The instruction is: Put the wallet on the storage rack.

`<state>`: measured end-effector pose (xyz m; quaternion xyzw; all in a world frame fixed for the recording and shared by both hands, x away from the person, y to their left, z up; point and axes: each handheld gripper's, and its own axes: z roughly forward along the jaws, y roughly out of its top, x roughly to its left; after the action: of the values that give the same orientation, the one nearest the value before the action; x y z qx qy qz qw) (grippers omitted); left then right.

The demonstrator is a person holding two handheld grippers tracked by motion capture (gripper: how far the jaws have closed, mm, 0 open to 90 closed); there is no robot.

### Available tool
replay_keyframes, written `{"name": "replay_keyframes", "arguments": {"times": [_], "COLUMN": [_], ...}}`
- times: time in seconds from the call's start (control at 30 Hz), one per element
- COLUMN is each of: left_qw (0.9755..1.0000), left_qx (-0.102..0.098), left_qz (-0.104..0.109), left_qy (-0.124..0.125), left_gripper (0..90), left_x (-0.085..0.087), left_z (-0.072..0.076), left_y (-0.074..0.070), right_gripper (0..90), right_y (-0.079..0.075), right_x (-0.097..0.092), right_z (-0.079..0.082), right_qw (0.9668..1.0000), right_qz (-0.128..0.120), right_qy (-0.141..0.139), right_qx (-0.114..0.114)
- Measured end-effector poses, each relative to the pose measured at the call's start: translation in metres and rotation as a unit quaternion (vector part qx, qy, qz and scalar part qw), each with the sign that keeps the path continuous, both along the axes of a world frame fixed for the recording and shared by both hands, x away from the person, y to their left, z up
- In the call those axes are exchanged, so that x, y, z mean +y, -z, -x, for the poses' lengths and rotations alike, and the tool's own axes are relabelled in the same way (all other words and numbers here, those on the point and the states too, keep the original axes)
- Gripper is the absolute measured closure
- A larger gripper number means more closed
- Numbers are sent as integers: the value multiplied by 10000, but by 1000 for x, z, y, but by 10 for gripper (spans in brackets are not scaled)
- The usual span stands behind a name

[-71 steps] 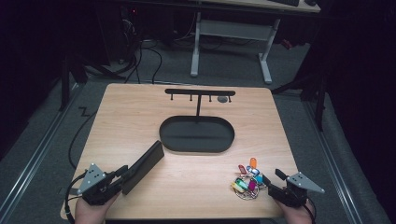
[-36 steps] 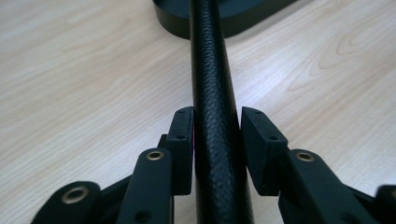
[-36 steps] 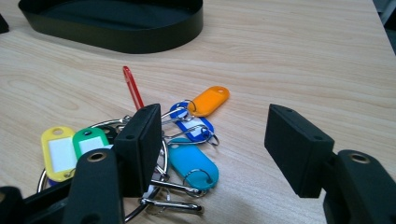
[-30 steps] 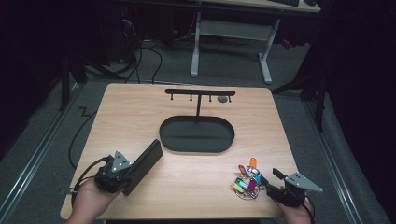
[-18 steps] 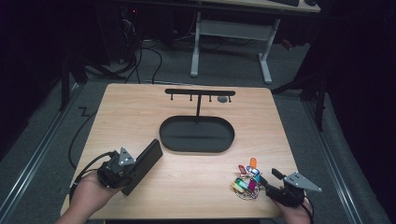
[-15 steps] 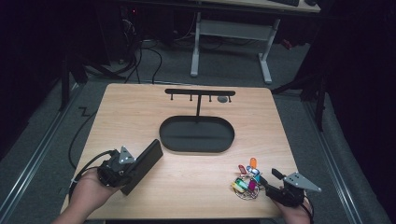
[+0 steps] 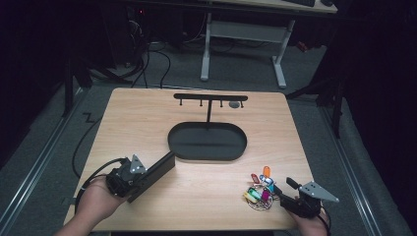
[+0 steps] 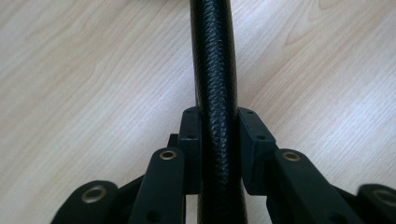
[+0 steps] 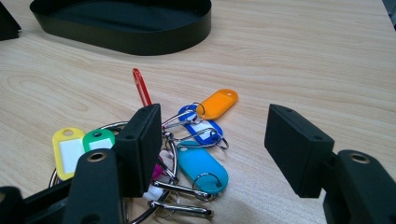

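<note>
1. The left gripper (image 7: pixel 140 178) has just been closing its jaws, which now pinch the black case (image 8: pixel 215 93) at the table's (image 7: pixel 206 196) near left, short of the tray (image 7: pixel 207 141).
2. The right gripper (image 9: pixel 212 154) stands spread beside the key tags (image 9: pixel 187 140), right of and nearer than the tray.
3. Beyond the tray stands the hook rack (image 7: pixel 210 97).

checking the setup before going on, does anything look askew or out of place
The black case lies slanted at the table's front left, one end close to the tray; the left claw, whose jaws have just been closing, clamps it. The key tags lie in a tangled heap before the open right claw. Nothing looks spilled or damaged.
</note>
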<state>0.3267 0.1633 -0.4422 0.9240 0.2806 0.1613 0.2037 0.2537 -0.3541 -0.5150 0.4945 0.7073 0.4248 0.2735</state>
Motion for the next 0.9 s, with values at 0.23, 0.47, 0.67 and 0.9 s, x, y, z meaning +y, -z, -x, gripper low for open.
{"name": "replay_keyframes", "arguments": {"times": [0.23, 0.47, 0.67, 0.9], "left_qw": [9997, 9992, 9980, 9963], "left_qx": [-152, -261, -504, -704], "left_qz": [-112, 36, 178, 148], "left_qy": [132, 284, 325, 471], "left_gripper": [746, 745, 744, 744], "left_x": [0, 1, 5, 0], "left_z": [0, 4, 3, 2], "left_y": [0, -6, -13, -18], "right_gripper": [372, 372, 372, 372], "right_y": [0, 0, 0, 0], "right_x": [0, 0, 0, 0], "right_z": [0, 0, 0, 0], "right_qw": [10000, 10000, 10000, 10000], "right_qz": [-8, -3, 2, -20], "right_qy": [-8, -2, -2, -5], "right_qx": [-22, 5, 4, 4]}}
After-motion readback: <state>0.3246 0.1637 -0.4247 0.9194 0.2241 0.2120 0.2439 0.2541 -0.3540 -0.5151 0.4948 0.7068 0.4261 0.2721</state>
